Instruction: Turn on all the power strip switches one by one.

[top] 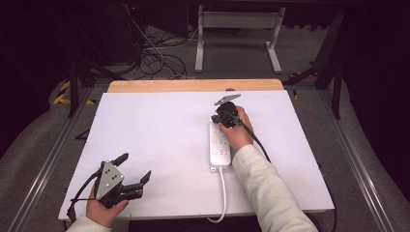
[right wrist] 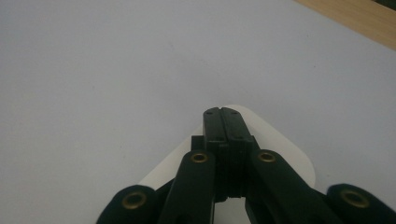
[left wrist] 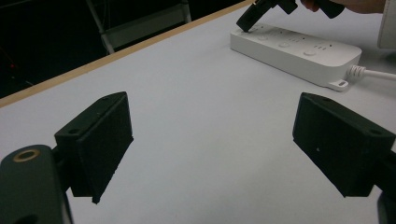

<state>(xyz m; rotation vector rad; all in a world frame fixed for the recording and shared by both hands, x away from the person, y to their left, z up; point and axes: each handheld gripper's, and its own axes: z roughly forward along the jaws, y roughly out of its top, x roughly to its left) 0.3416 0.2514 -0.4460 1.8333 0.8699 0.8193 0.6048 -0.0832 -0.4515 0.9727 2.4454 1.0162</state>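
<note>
power strip (top: 220, 145) lengthwise front-to-back, cord toward person

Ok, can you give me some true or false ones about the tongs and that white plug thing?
1. The right tongs are closed, tips over the far end of the white power strip. True.
2. The left tongs are squeezing the power strip. False: they are open, with bare white table between them.
3. The power strip's cord runs toward the person's side of the table. True.
4. Something is plugged into the power strip. False: none of the sockets in view holds a plug.
</note>
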